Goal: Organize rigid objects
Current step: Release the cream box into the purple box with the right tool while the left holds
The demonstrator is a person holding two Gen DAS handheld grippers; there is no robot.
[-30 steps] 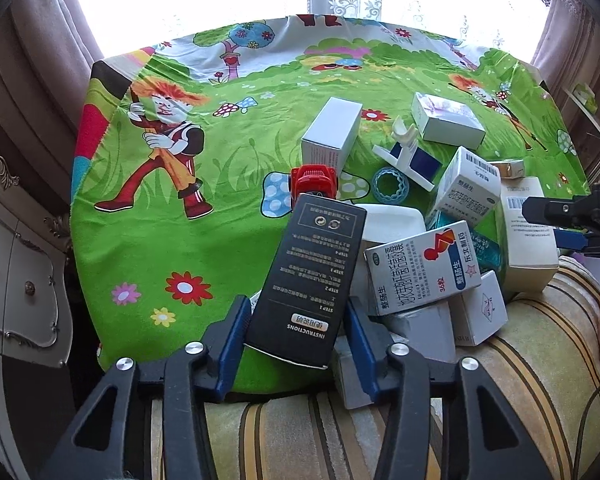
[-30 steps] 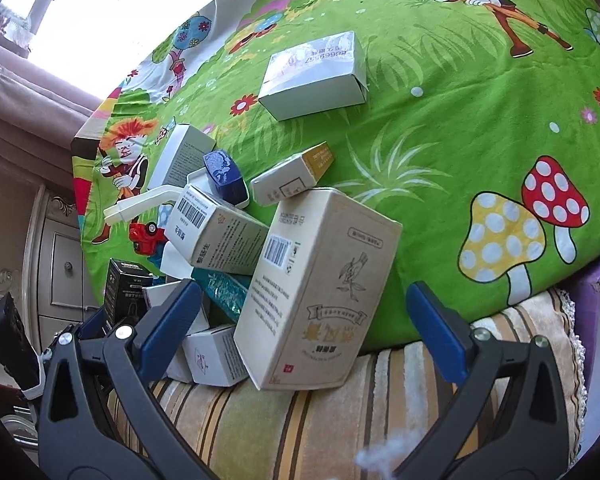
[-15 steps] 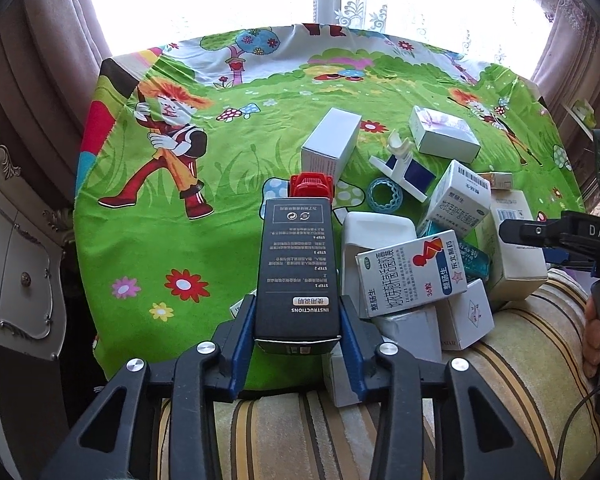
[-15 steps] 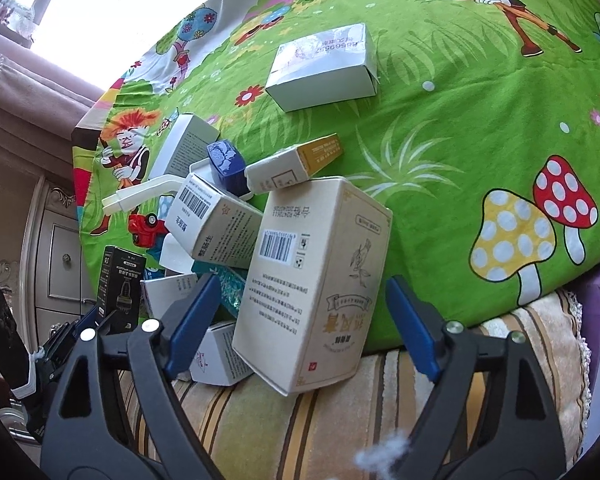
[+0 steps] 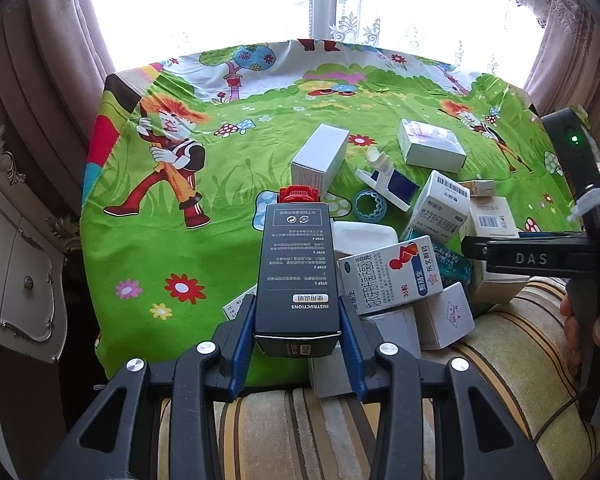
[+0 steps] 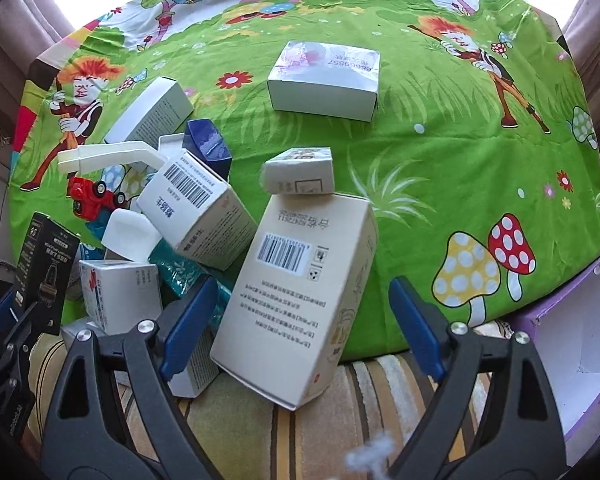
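My left gripper [image 5: 298, 334] is shut on a tall black box [image 5: 298, 272] printed with instructions, held upright over the table's near edge; it also shows in the right wrist view [image 6: 46, 268]. My right gripper [image 6: 300, 328] is open, its blue pads either side of a large cream box [image 6: 296, 300] that leans on the pile; the pads stand apart from it. A pile of cartons lies between the grippers: a white box with red and blue print [image 5: 392, 276], a barcode box [image 6: 198, 208], a small white box [image 6: 300, 170].
A green cartoon tablecloth [image 5: 220, 184] covers the table. On it lie a white flat box [image 6: 326, 80], a grey-white box [image 5: 320, 160], a red toy car [image 6: 94, 196], a blue ring [image 5: 370, 204] and a white plastic piece [image 6: 112, 158]. A striped cushion [image 6: 340, 432] runs along the front; a purple box [image 6: 580, 328] is at right.
My left gripper closed on the black box and straightened it upright. My right gripper swung round toward the cream box, its pads now bracketing it.
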